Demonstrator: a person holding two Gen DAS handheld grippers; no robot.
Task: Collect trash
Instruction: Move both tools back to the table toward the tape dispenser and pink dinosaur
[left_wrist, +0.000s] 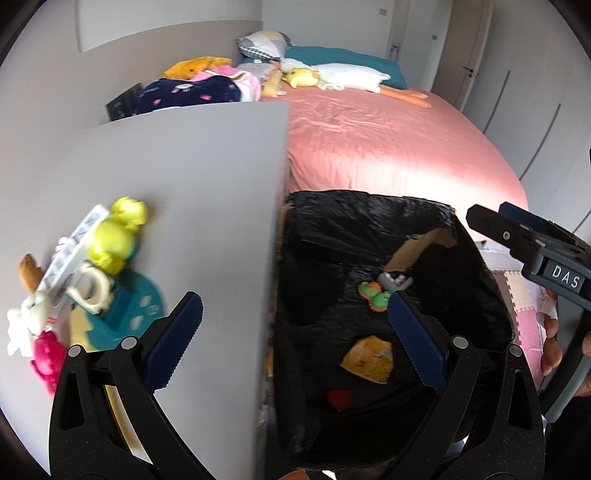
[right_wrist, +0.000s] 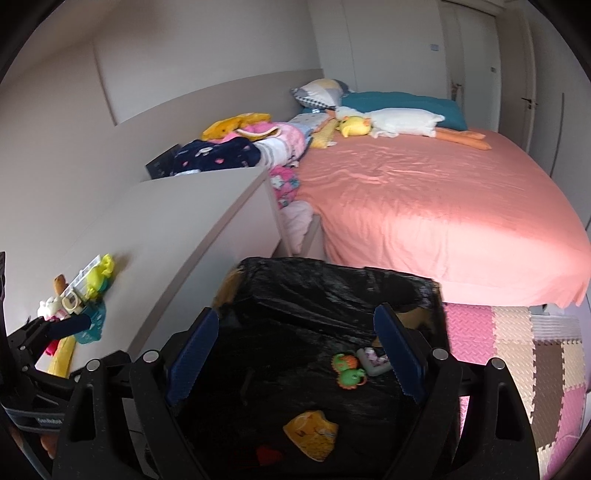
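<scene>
Bed beyond; grey table left, toys near its front edge. Bin, black-lined, beside table, contains yellow wrapper, green toy. Left gripper and right gripper both wide, empty, above bin.

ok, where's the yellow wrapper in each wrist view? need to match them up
Left wrist: yellow wrapper sits low and right of centre, on the black liner inside the bin, just left of the right finger.
Right wrist: yellow wrapper sits bottom centre, inside the bin, between the two fingers.
Shared landmark: green-orange toy lies above the wrapper, to the right, in both.
</scene>
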